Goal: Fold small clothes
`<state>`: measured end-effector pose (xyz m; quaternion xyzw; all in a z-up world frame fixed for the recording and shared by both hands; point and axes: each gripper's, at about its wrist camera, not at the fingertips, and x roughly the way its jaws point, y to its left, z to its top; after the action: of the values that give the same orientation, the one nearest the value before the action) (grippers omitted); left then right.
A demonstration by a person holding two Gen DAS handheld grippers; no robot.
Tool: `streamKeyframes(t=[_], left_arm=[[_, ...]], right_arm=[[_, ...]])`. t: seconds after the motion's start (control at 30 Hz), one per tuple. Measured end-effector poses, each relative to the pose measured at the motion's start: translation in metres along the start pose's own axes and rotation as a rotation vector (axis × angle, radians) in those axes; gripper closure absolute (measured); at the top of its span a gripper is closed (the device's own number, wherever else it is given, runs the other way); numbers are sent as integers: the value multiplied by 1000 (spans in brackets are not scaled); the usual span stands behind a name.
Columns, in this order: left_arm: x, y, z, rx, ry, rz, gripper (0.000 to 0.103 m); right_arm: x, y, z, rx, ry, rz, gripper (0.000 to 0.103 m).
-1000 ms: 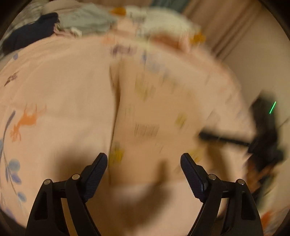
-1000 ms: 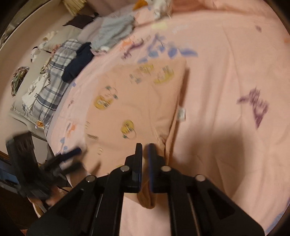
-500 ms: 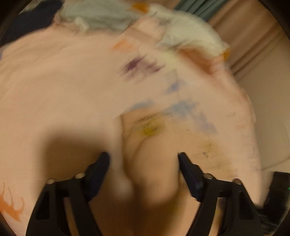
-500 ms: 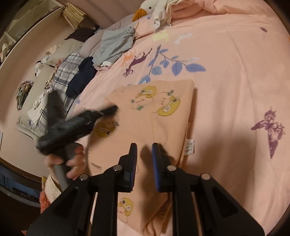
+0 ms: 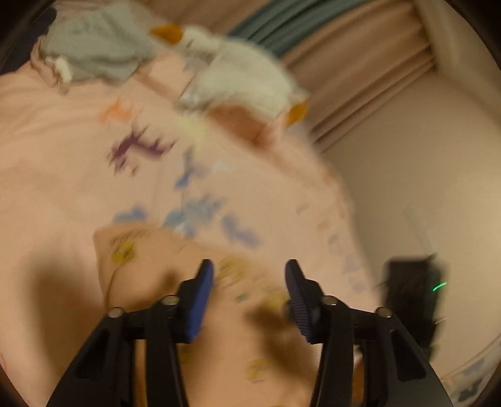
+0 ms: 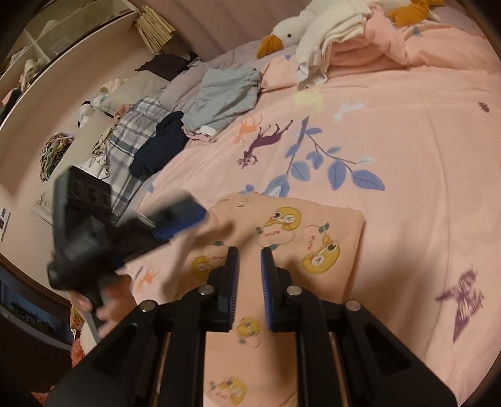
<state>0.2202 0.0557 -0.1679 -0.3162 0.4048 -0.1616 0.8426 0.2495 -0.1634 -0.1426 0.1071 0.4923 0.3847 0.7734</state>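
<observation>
Pink bedding [image 6: 407, 131] printed with blue leaves, deer and a purple butterfly covers the bed and carries everything. Nearest the cameras lies the peach garment [image 6: 281, 250] with yellow cartoon animals, folded flat, its far edge straight. The right gripper [image 6: 250, 269] hovers just over it with its jaws drawn to a narrow slit and no cloth between them. The left gripper [image 5: 249, 281] reaches over the garment's left part; its jaws have just been closing and stand partly apart, over the cloth but not pinching it as far as the blur lets me tell. A hand [image 6: 106, 310] grips its handle at the bed's edge. Farther back, a navy piece [image 6: 159, 144], a plaid cloth [image 6: 131, 141] and a grey garment [image 6: 219, 97] crowd the left side. Beyond sit a white goose plush [image 6: 300, 28] and a heap of folded pink bedclothes [image 6: 360, 53].
</observation>
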Motion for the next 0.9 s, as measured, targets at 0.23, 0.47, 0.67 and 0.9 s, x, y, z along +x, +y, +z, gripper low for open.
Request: streamKeyframes(t=[0.23,0.47,0.67,0.9], left_arm=[[3,49,-3,-181,60,76,98],[-67,18,-14,-95,-114,-56,96],[-17,28,-35,-88,100,182,96],[-38,36,-46,-139,80,138,96]], right_arm=[[24,-48,-10,108,85,-67,103],[-4,-13,0,59,4,-52,93],[23,-9,-15,43,127,-157,103],[11,-38,-25,237,92,-113,103]])
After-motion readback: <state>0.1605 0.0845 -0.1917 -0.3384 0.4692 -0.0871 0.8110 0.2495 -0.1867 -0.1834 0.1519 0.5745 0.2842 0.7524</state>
